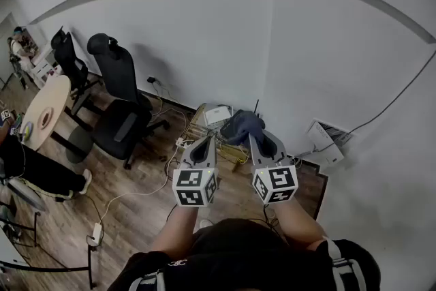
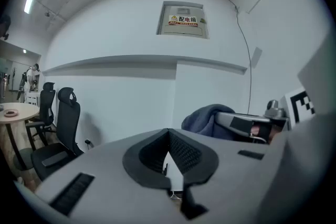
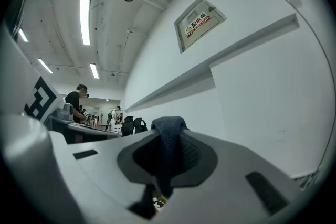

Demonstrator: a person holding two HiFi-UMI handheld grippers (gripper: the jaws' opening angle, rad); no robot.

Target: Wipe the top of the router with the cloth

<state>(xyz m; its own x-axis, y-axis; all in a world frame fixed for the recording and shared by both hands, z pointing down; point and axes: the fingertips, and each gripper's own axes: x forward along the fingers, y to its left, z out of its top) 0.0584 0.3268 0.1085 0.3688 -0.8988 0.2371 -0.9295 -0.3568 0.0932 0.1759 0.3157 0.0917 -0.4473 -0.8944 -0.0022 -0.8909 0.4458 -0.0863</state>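
The white router (image 1: 218, 114) lies on a low stand by the wall, just beyond both grippers in the head view. A dark blue cloth (image 1: 242, 125) hangs bunched from my right gripper (image 1: 255, 136), which is shut on it. In the right gripper view the cloth (image 3: 169, 152) runs between the jaws of the right gripper (image 3: 168, 136) and folds over their tips. My left gripper (image 1: 206, 140) is held level beside it, shut with nothing in it. In the left gripper view the left gripper (image 2: 169, 134) points at the wall, with the cloth (image 2: 209, 120) off to the right. Neither gripper view shows the router.
Two black office chairs (image 1: 119, 112) and a round wooden table (image 1: 46, 111) stand at the left. Cables (image 1: 139, 191) and a power strip (image 1: 96, 234) lie on the wood floor. A white box (image 1: 325, 140) sits by the right wall. An electrical box (image 2: 182, 19) hangs high on the wall.
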